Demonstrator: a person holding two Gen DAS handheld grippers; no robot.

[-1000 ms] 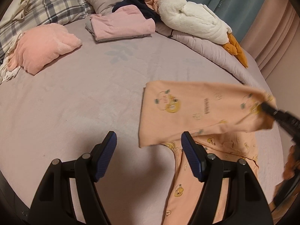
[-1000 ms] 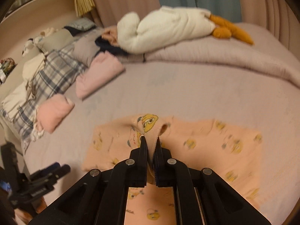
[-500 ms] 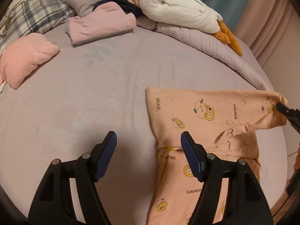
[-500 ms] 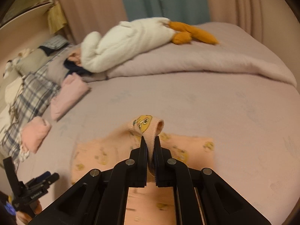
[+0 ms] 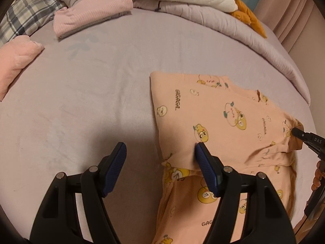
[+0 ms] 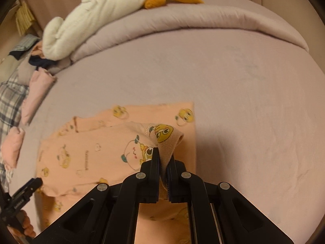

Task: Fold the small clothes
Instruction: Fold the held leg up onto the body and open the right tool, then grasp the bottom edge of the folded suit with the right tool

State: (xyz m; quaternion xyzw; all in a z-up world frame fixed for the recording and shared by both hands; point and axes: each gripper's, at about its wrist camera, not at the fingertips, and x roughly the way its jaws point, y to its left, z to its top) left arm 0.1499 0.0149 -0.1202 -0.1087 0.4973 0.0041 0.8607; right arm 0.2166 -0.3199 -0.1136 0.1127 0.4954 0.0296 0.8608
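While right tongs [image 6: 162, 162] clamp peach garment [image 5: 223, 118] | left tongs [image 5: 160, 152] apart | right-wrist view shows grip

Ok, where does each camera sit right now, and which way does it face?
Left wrist: on the open left tool, looking across the bed at the peach garment; its own two fingers show.
Right wrist: on the right tool, shut on the garment's cuff, facing the quilt; its own fingers show.
Shared: the garment, the white plush, and each other's tool.
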